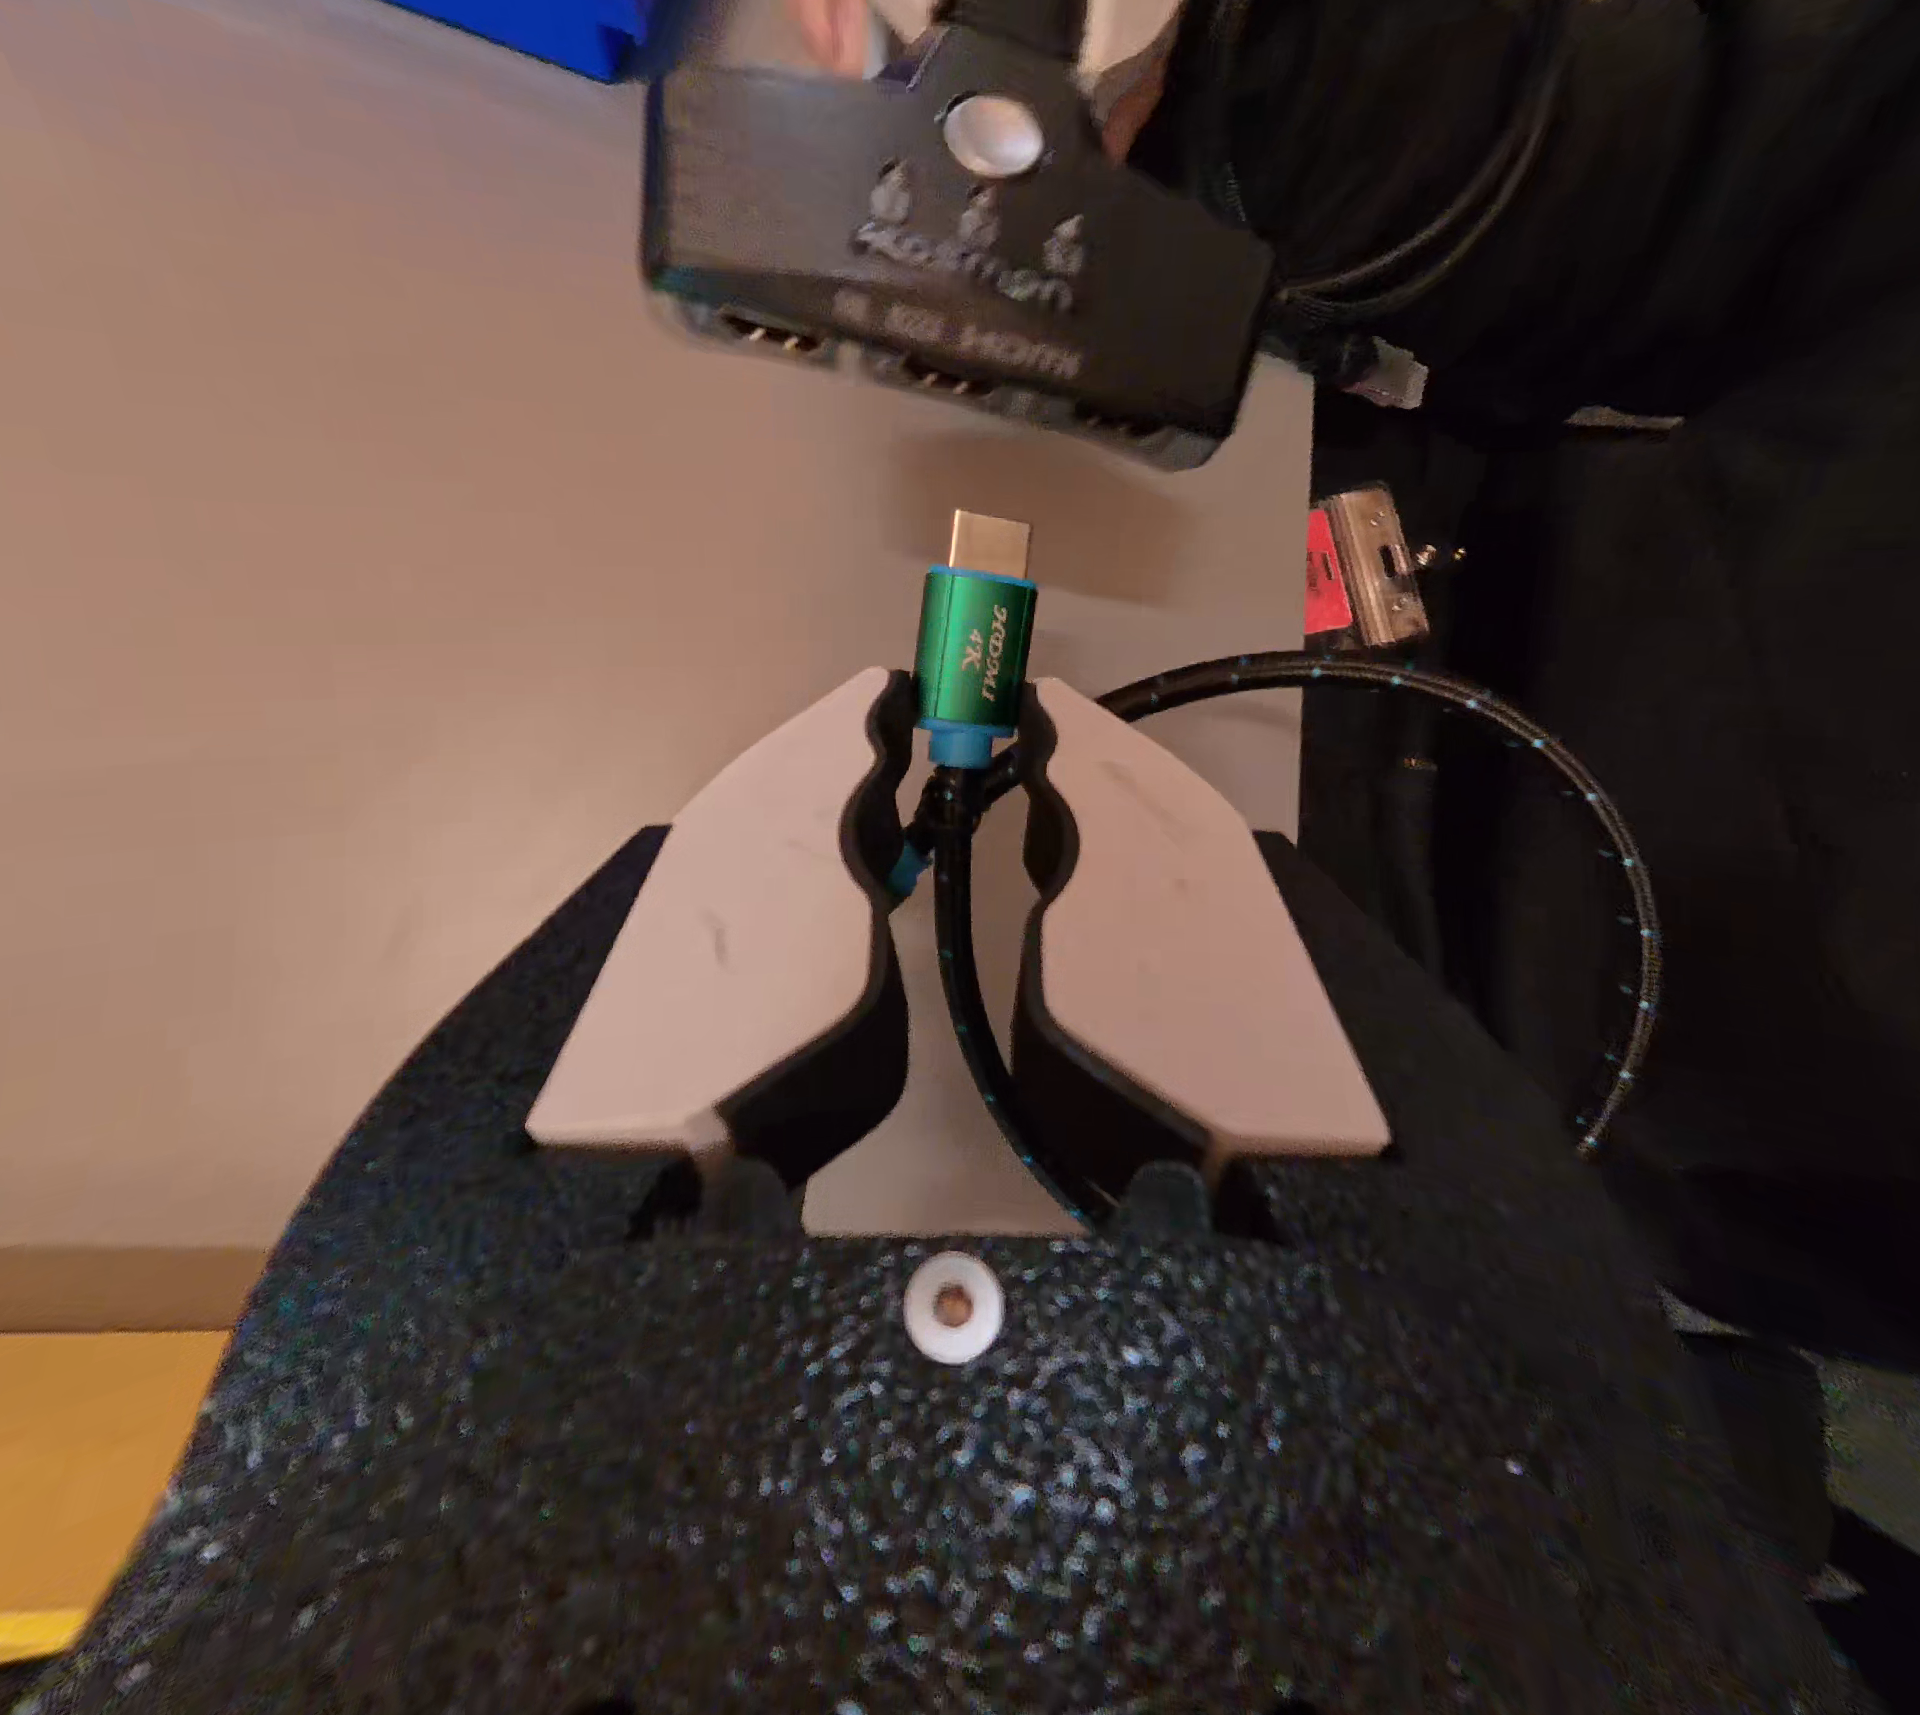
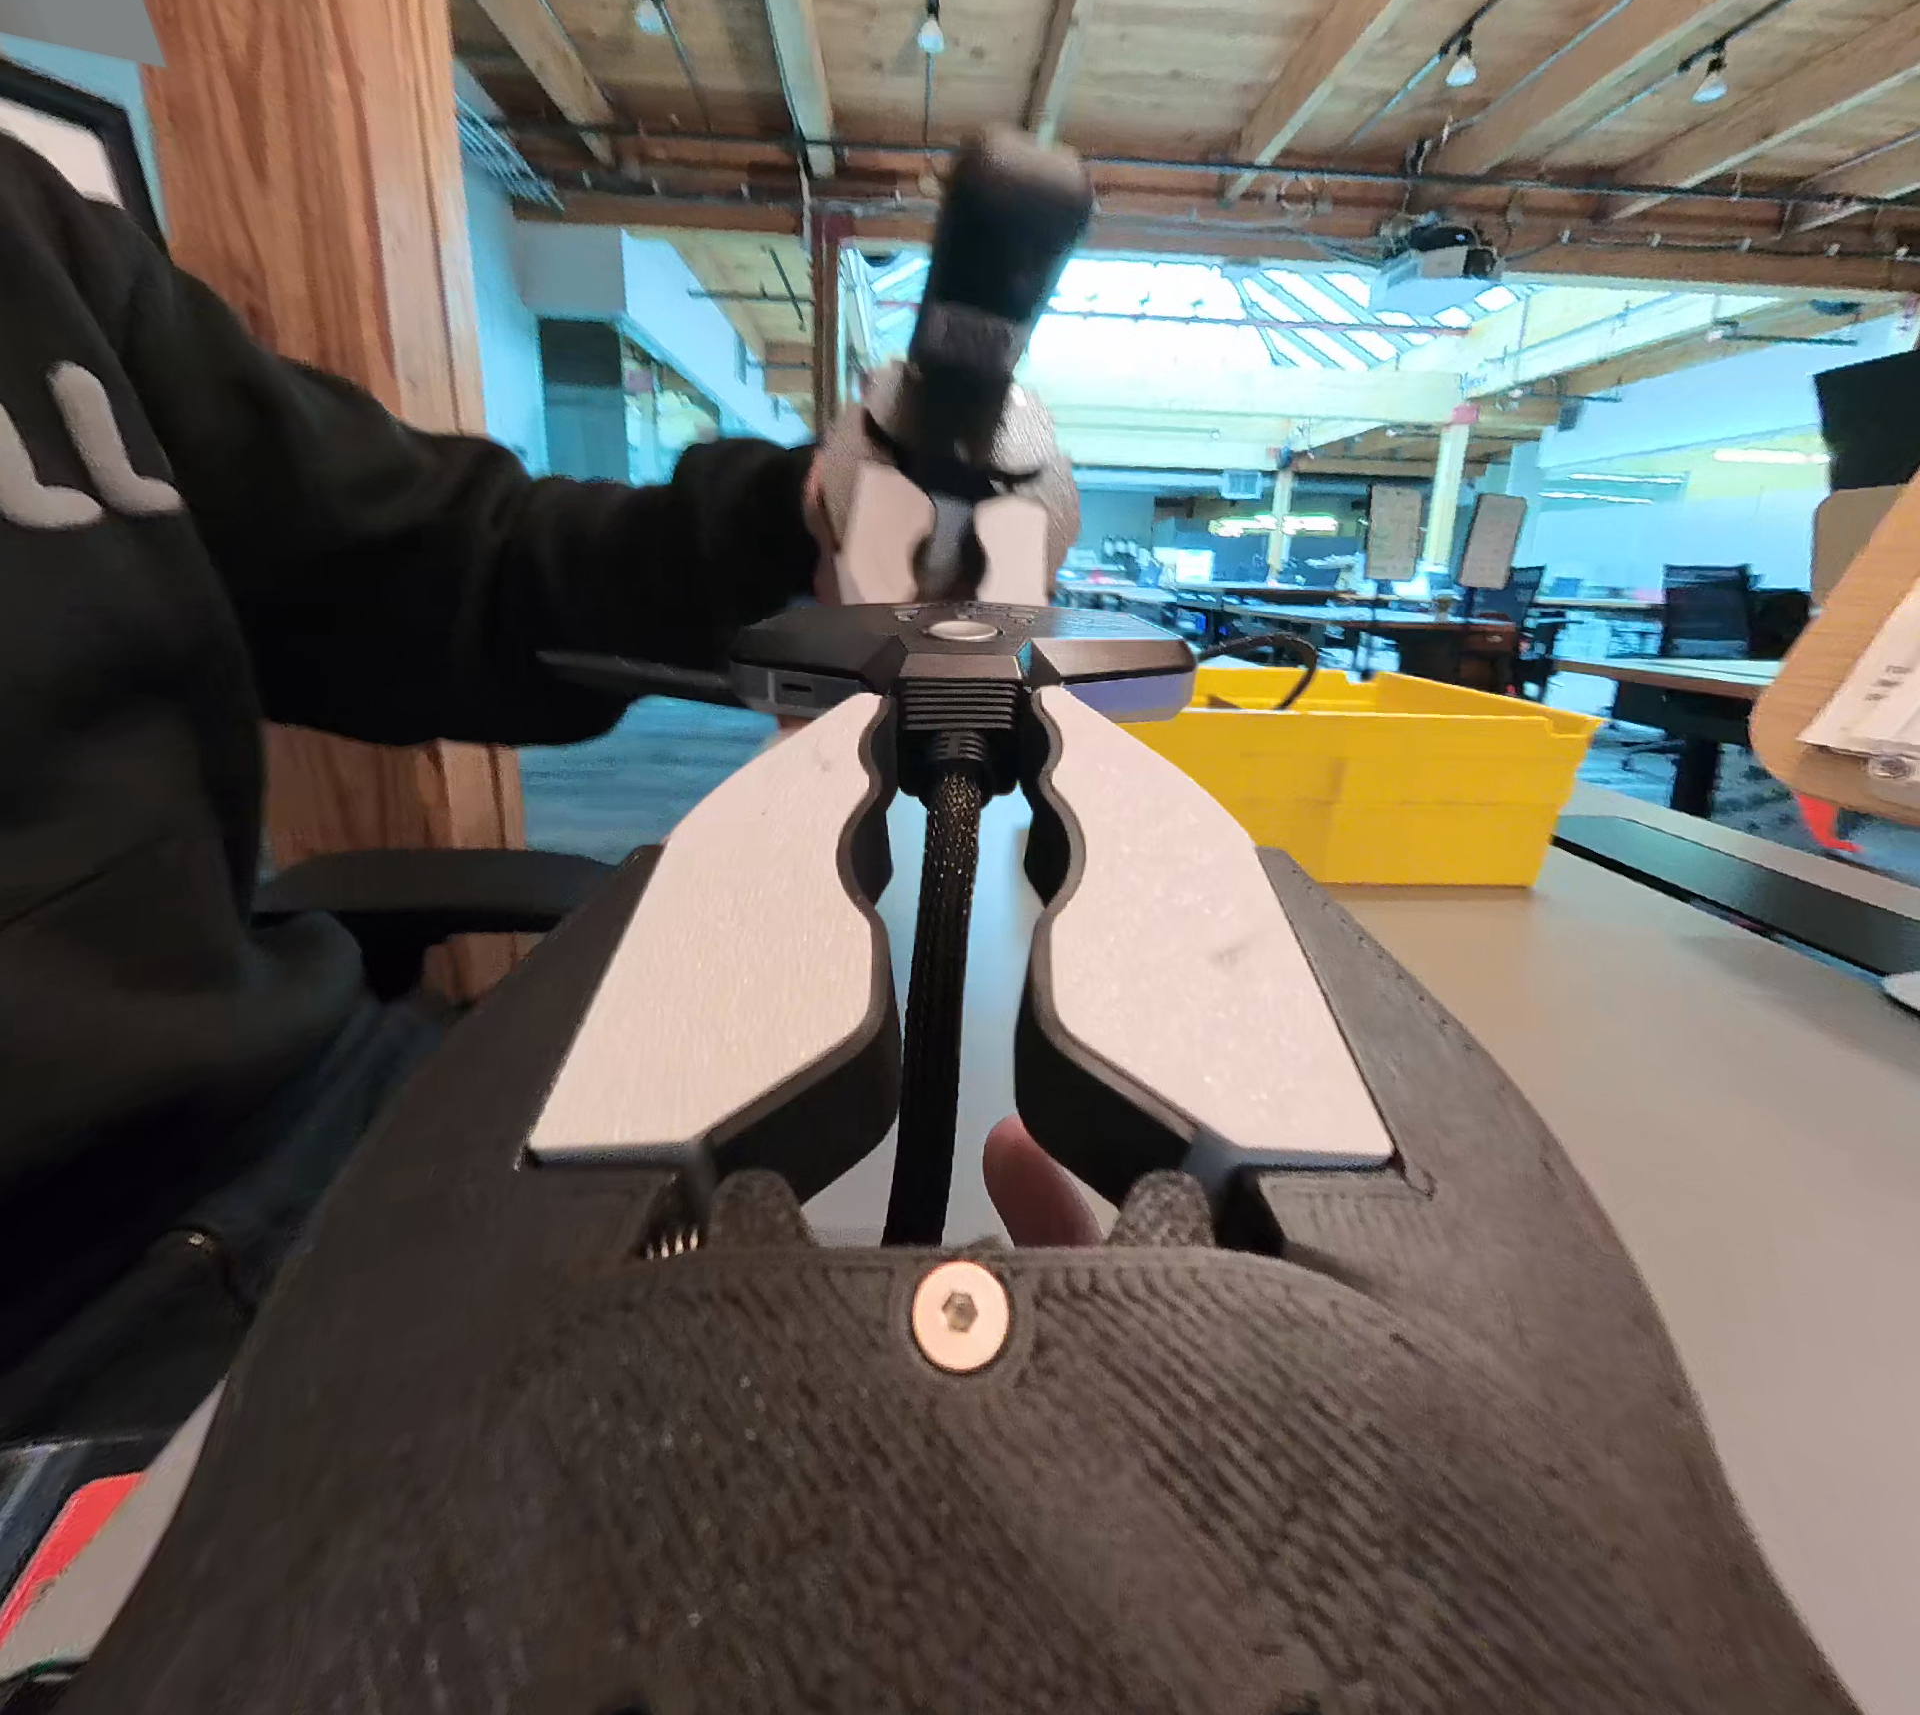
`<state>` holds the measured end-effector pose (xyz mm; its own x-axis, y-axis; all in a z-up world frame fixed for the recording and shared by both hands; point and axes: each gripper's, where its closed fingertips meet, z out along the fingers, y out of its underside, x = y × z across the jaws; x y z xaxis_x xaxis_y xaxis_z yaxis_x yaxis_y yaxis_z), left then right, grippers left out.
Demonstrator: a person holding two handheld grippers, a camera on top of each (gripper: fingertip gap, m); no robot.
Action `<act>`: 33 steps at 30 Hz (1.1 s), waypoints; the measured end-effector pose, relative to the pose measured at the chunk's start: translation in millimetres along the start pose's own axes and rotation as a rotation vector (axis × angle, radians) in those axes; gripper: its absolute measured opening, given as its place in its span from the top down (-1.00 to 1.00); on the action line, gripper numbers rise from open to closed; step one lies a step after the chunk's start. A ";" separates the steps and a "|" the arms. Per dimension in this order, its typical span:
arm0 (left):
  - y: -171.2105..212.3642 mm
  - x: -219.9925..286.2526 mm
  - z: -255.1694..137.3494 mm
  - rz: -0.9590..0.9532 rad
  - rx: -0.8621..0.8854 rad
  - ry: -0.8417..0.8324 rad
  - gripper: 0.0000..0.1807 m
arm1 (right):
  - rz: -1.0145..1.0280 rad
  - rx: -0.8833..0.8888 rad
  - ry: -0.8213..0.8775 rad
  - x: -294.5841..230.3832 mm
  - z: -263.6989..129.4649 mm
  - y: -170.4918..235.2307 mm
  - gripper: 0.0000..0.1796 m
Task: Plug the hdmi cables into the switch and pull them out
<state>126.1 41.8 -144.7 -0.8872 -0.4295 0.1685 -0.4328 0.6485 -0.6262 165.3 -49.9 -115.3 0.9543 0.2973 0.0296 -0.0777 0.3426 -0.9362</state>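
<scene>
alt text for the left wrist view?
The left claw grips a green HDMI plug, its metal tip aimed at, not yet in, the ports of a black switch held just ahead, above a pale table.

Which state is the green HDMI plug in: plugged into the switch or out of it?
Out. The green HDMI plug, held in the left gripper, has its bare metal tip short of the switch, with table visible between them.
</scene>
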 end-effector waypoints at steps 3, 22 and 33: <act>3.0 -4.9 5.3 0.016 -0.041 -0.047 0.78 | -0.006 -0.014 0.011 1.7 0.0 2.2 0.75; 53.9 -60.8 95.1 0.213 -0.073 -0.406 0.78 | -0.002 -0.021 0.038 4.5 -1.5 4.4 0.75; 52.9 -64.1 96.9 0.159 -0.009 -0.396 0.77 | 0.001 -0.026 0.033 3.4 0.3 5.7 0.75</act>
<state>175.5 42.7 -262.3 -0.8138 -0.5309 -0.2364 -0.2985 0.7308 -0.6138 168.0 -46.6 -120.4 0.9633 0.2677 0.0175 -0.0715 0.3191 -0.9450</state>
